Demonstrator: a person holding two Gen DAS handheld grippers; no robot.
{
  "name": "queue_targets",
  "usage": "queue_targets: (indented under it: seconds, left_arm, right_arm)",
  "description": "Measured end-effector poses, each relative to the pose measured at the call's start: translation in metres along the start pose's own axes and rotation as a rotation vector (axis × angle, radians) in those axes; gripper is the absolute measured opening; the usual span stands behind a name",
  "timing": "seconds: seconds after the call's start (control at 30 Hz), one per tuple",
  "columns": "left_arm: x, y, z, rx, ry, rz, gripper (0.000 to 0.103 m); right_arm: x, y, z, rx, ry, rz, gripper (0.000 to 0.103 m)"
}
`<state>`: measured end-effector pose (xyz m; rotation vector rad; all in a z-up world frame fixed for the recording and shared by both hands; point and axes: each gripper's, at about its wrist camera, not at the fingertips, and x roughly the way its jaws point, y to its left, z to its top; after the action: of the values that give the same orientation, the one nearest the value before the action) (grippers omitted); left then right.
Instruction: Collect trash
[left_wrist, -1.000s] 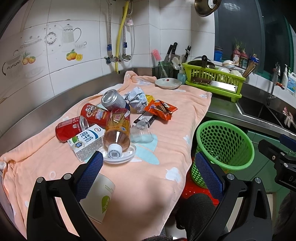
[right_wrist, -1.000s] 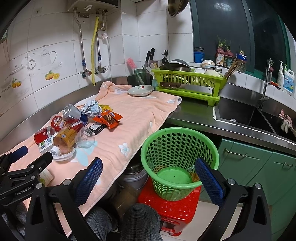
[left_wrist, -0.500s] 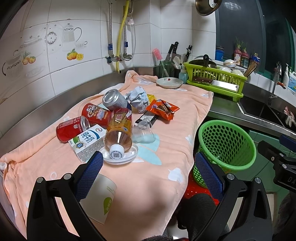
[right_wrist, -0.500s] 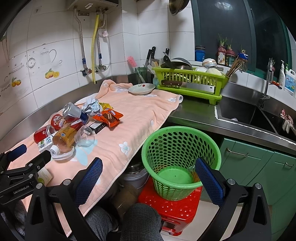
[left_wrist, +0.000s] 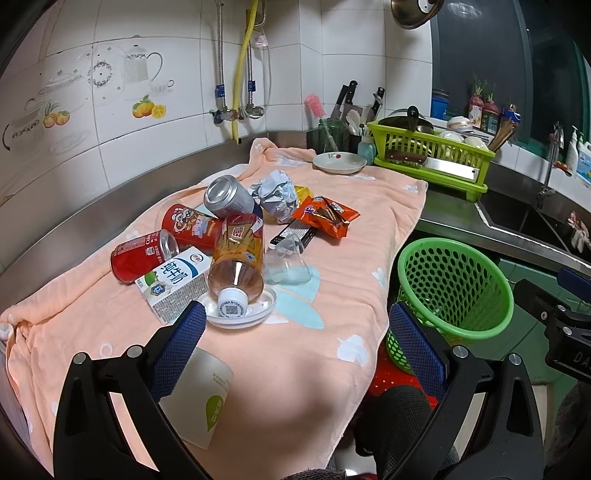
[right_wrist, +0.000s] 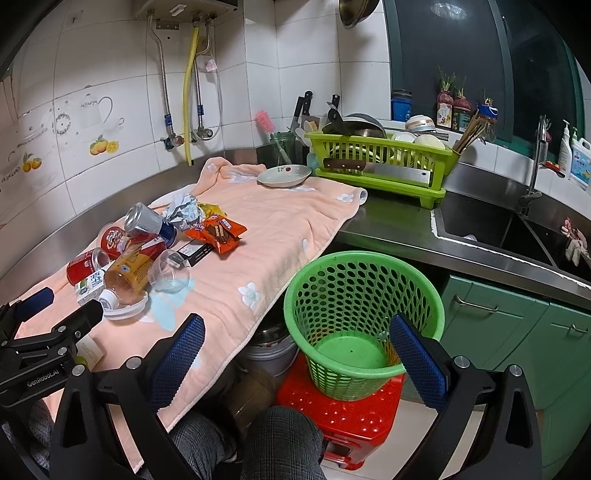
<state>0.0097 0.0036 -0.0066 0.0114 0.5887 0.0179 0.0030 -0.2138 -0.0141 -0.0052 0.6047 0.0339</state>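
A stainless-steel table is seen running along the tiled wall, and most of it is covered by a soft peach towel printed with pale flowers. Off its edge, a round green plastic basket with a perforated wall is set on a red plastic stool; nothing is seen in it. A lime-green slatted dish rack is placed at the far end of the table, with a shallow ceramic dish just beside it on the towel. The trash is heaped together mid-towel: a clear plastic bottle with an orange label is laid on its side with its white cap on a white plastic lid, touching a rectangular milk carton; a red cylindrical can, a red snack tube and a silver can are piled behind. Crumpled foil-like paper, a glossy orange wrapper and a toppled clear cup are found to the right of them. A white paper cup is lying nearest. The left gripper is held above the towel, jaws released and spread wide, with nothing between the blue ribbed pads. The right gripper is held near the basket, jaws likewise released
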Motion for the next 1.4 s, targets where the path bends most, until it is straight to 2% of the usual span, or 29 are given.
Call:
queue_targets:
  seconds: [1.0,1.4]
  left_arm:
    - [0.015,0.012,0.003,-0.029,0.033,0.014,0.098]
    - [0.021,0.027,0.005,-0.048,0.047,0.031,0.098]
  right_arm:
    - [0.021,0.013,0.002,-0.032,0.016,0.021,0.097]
    - [0.037,0.024,0.011,-0.057,0.029,0.063,0.097]
